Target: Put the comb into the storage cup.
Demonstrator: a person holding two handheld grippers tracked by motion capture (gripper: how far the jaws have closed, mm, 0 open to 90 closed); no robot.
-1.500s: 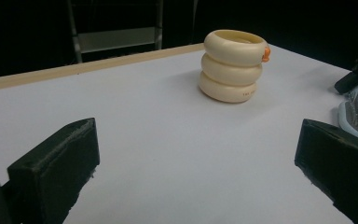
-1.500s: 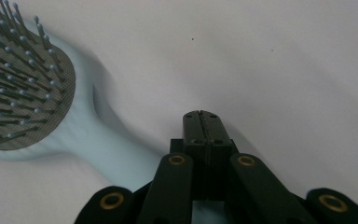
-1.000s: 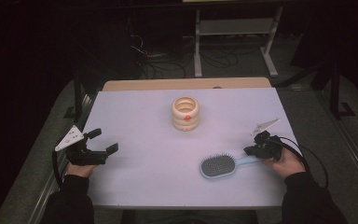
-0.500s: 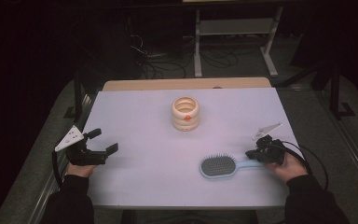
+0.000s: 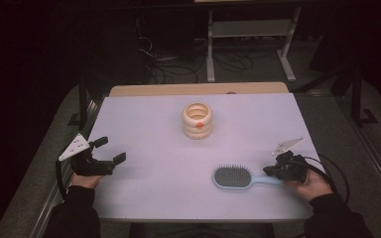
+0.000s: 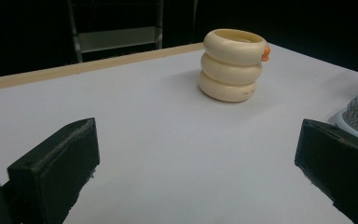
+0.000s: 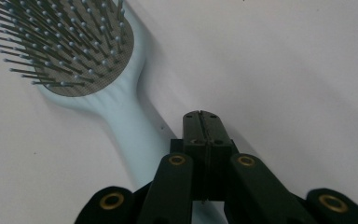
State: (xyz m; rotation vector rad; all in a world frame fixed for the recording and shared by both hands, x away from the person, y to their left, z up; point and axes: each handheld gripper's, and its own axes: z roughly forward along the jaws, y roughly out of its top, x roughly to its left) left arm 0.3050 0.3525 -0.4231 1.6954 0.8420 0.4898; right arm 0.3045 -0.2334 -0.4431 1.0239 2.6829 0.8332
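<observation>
while left gripper (image 5: pixel 110 150) gapes, right gripper (image 7: pixel 202 122) — jaws together — overlies hairbrush (image 7: pixel 93 70) handle

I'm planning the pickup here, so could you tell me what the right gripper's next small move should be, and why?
Probably open the right gripper: its jaws are pressed together with nothing between them, poised over the handle of the hairbrush, which lies flat on the table. Then lower it to straddle the handle.

— What's on the table (image 5: pixel 144 119)?
— A cream ringed holder (image 5: pixel 197 120) near the far middle, and a pale blue brush (image 5: pixel 234 177) lying bristles up towards the near right.
— And the grippers?
— The right gripper (image 5: pixel 270 170) sits at the brush's handle end. The left gripper (image 5: pixel 110 150) is at the left edge, jaws spread, well apart from both things.
</observation>
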